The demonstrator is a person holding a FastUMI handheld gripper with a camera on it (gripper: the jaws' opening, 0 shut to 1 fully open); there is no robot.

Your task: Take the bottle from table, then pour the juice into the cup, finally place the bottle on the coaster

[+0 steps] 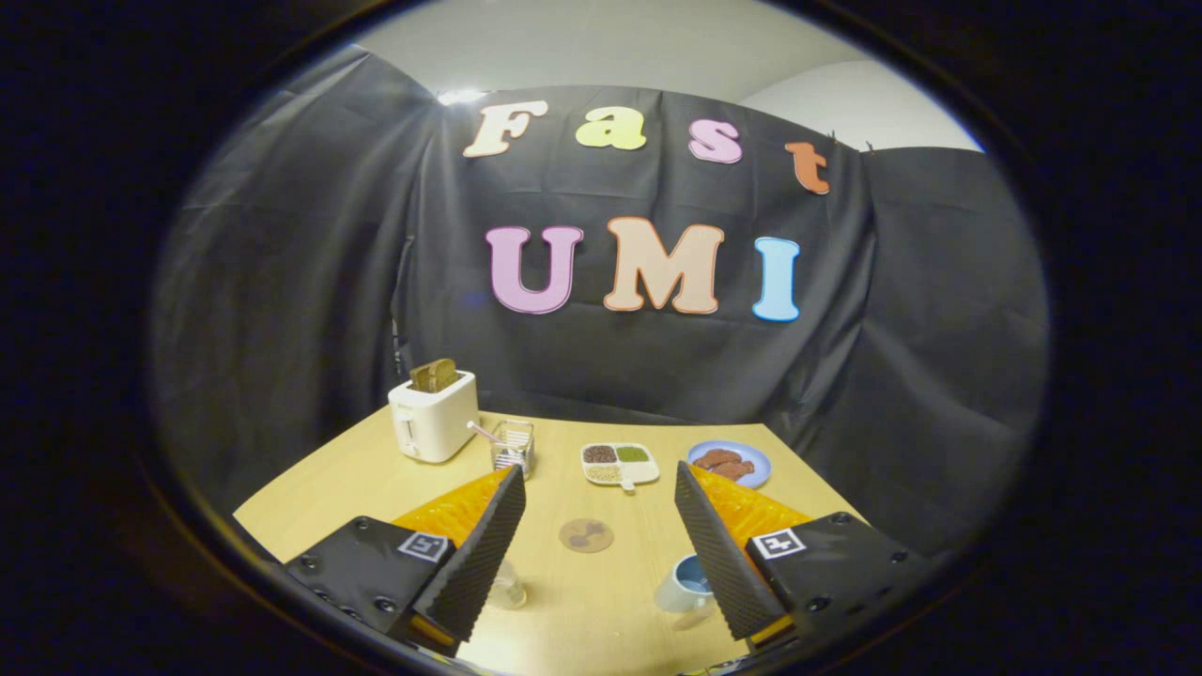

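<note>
- The gripper [599, 488] hangs above the table [601, 610] with its jaws spread wide and nothing between them; the ribbed pads [484, 554] face each other across bare wood.
- The bottle [508, 587] is hard to make out: a small clear thing stands on the table just beside the left finger, which hides most of it. Only its glassy lower part shows, so I cannot tell its long axis for sure; it seems upright.
- The cup [684, 584] is also half hidden, tucked against the right finger. It is a pale mug with a blue inside, mouth up, and its far side is cut off by the pad.
- The coaster [586, 535] lies flat between the fingers and a little beyond the bottle and cup; it is a round, dull brown disc with darker blotches, apart from both.
- Farther back, a white boxy toaster [433, 416] stands with brown toast [434, 375] sticking up from its slot.
- Beside it is a clear square holder [513, 446] with a thin stick leaning out; its contents are too small to tell.
- A white divided dish [619, 463] holds dark, green and pale grains in separate parts.
- A round blue plate [731, 464] carries brownish pieces, too blurred to name.
- The table is smooth light wood; its near corners are covered by the gripper's body.
</note>
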